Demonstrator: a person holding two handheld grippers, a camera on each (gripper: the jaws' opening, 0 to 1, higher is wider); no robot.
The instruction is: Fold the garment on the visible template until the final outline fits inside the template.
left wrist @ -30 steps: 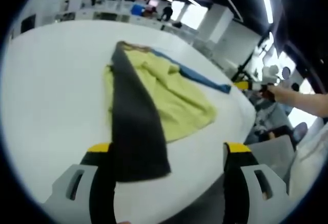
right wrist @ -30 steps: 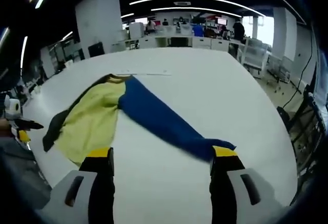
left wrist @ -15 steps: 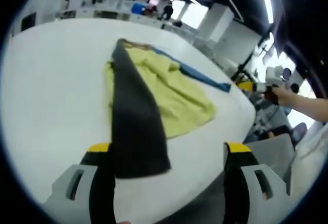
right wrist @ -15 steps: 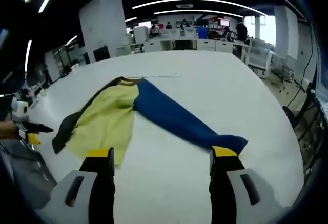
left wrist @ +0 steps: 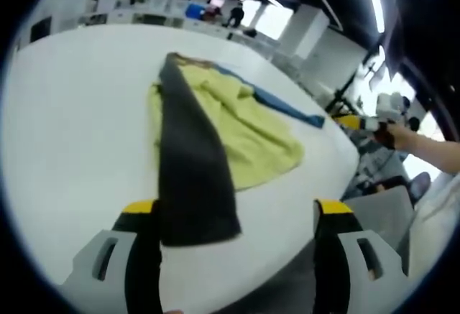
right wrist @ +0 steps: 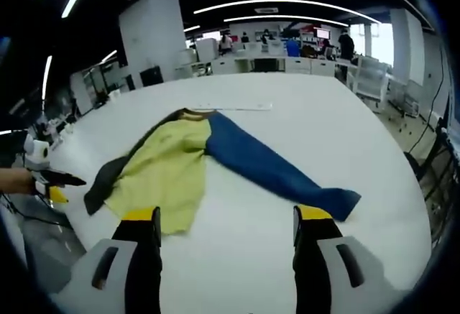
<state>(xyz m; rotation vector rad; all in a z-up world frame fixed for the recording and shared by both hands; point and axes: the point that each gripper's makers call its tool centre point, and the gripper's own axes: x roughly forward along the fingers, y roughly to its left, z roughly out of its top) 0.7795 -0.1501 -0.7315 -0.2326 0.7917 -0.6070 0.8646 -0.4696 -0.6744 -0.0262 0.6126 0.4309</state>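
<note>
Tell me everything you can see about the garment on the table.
The garment is soft cloth in three colours: a yellow-green body, a dark grey sleeve and a blue sleeve. It lies unfolded and slightly wrinkled on the white table, both sleeves splayed outward. Neither gripper touches it; both are open above the table edge.

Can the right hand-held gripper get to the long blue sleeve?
Probably yes. The long blue fabric sleeve lies flat on the white table, its end just ahead of the open right hand-held gripper, with nothing between them.
</note>
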